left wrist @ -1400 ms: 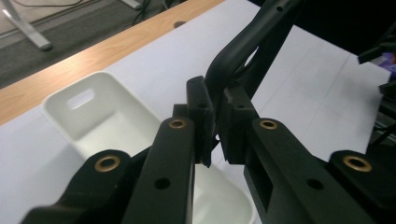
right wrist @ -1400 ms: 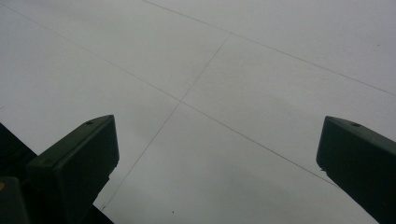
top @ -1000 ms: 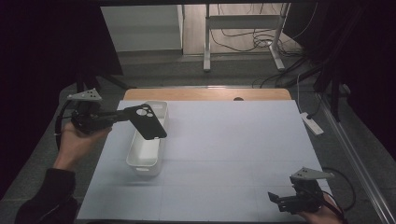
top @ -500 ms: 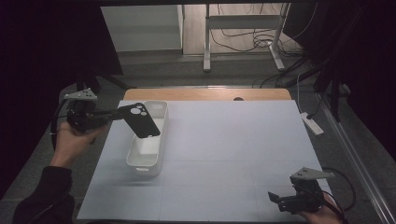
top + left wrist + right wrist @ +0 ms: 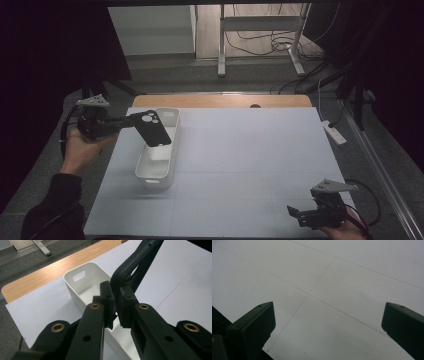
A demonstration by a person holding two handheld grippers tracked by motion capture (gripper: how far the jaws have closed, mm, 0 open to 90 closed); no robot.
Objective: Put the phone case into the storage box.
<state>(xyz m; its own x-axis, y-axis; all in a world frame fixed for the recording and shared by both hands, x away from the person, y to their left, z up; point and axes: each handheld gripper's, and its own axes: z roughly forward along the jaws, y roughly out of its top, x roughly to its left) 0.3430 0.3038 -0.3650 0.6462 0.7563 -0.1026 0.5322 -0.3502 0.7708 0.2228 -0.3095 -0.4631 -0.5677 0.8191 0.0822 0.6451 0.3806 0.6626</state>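
L hand-held gripper (image 5: 131, 123) is clamped on the edge of the black phone case (image 5: 152, 128), which hangs tilted above the far half of the white bin (image 5: 157, 175) on the desk (image 5: 260, 165). Keep the pinch firm, since the hold is on one rim only. Level the case w/ the bin's long axis, lower inside the walls, then release. R hand-held gripper (image 5: 295, 215) sits wide open and empty near the desk's front corner; leave it parked.
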